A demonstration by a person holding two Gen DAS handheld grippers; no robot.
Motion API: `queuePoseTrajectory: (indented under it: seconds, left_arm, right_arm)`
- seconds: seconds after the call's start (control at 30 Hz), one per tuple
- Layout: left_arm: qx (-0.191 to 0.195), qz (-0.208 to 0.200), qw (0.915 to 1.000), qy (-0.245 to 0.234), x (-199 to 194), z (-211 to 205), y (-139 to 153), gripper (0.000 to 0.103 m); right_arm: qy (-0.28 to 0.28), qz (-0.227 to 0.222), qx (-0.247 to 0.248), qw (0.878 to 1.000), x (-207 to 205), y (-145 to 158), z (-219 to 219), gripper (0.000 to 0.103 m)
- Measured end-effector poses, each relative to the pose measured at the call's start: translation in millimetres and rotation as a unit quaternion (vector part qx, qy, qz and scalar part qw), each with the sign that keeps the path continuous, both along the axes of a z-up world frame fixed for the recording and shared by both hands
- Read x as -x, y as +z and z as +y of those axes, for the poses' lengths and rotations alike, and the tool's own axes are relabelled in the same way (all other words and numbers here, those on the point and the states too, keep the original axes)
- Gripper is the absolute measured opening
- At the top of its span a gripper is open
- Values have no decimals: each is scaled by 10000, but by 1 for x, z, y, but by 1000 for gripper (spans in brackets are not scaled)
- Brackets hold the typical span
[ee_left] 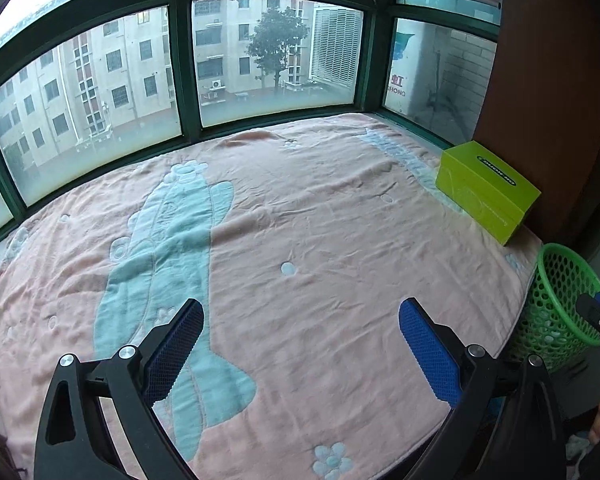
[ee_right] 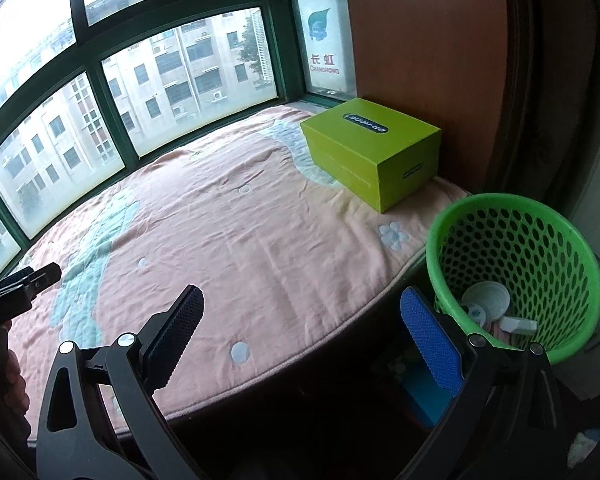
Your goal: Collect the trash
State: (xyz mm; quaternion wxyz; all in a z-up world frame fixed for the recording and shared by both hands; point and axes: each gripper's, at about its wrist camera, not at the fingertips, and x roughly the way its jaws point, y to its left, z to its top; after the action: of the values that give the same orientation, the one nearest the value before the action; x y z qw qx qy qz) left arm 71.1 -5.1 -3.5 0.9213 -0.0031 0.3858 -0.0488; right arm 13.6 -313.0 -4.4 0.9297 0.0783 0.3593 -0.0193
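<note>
A green mesh basket (ee_right: pixel 540 216) stands beside the right edge of the blanket; white scraps of trash (ee_right: pixel 488 302) lie in its bottom. The same basket (ee_left: pixel 556 304) shows at the right of the left wrist view. My right gripper (ee_right: pixel 300 308) is open and empty, hovering over the blanket's near edge just left of the basket. My left gripper (ee_left: pixel 300 320) is open and empty above the pink blanket (ee_left: pixel 300 220). The left gripper (ee_right: pixel 28 280) also shows at the left edge of the right wrist view. No loose trash is visible on the blanket.
A lime-green cardboard box (ee_right: pixel 374 152) sits at the blanket's far right corner against a brown wooden panel (ee_right: pixel 428 40). Green-framed windows (ee_left: pixel 180 80) wall in the far side. A person's hand (ee_right: pixel 8 376) holds the left gripper.
</note>
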Motion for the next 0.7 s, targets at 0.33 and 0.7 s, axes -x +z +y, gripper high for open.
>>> queuePoseTrajectory:
  seconds: [0.33, 0.7]
  left_arm:
    - [-163, -23, 9999, 0, 8, -5, -2, 95]
    - [-156, -40, 9998, 77, 10, 0, -3, 95]
  right_arm:
    - [70, -14, 201, 9998, 2, 0, 14, 98]
    - [256, 8, 249, 9994, -3, -3, 31, 98]
